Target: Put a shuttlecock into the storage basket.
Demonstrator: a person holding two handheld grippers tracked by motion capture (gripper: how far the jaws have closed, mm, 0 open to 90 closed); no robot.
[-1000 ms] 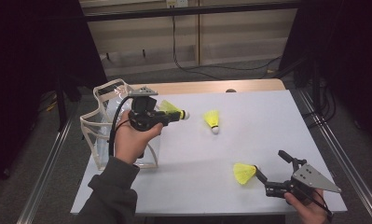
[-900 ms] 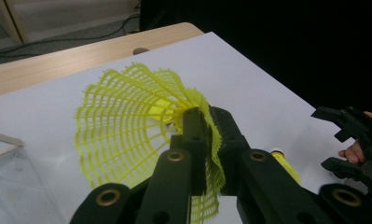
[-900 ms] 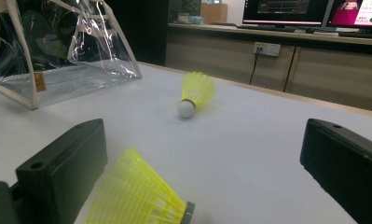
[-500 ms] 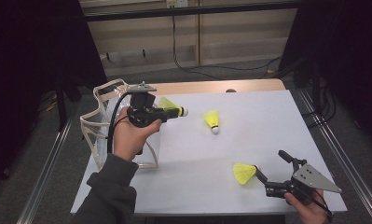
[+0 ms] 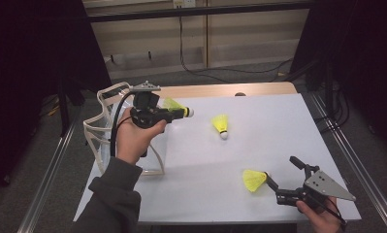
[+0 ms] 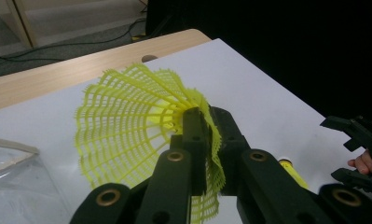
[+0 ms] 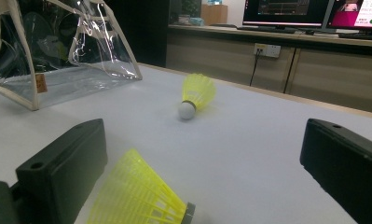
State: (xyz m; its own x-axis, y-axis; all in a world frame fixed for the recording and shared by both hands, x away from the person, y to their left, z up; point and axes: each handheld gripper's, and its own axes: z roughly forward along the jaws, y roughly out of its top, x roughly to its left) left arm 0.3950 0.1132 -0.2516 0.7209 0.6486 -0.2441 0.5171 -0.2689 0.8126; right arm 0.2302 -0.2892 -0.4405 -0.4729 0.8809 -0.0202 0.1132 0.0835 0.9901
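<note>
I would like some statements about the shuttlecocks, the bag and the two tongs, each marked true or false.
1. The left tongs are shut on a yellow shuttlecock. True: the jaws pinch its mesh skirt.
2. The right tongs are shut on a shuttlecock. False: their jaws stand wide apart, and the near shuttlecock lies on the table beside one jaw.
3. Three yellow shuttlecocks are in view. True: one held, one near the right tongs, and the middle shuttlecock lying alone.
4. The clear bag stands at the right edge of the table. False: it is at the left edge, by the left hand.
5. The middle shuttlecock is inside the bag. False: it lies on the open table.
</note>
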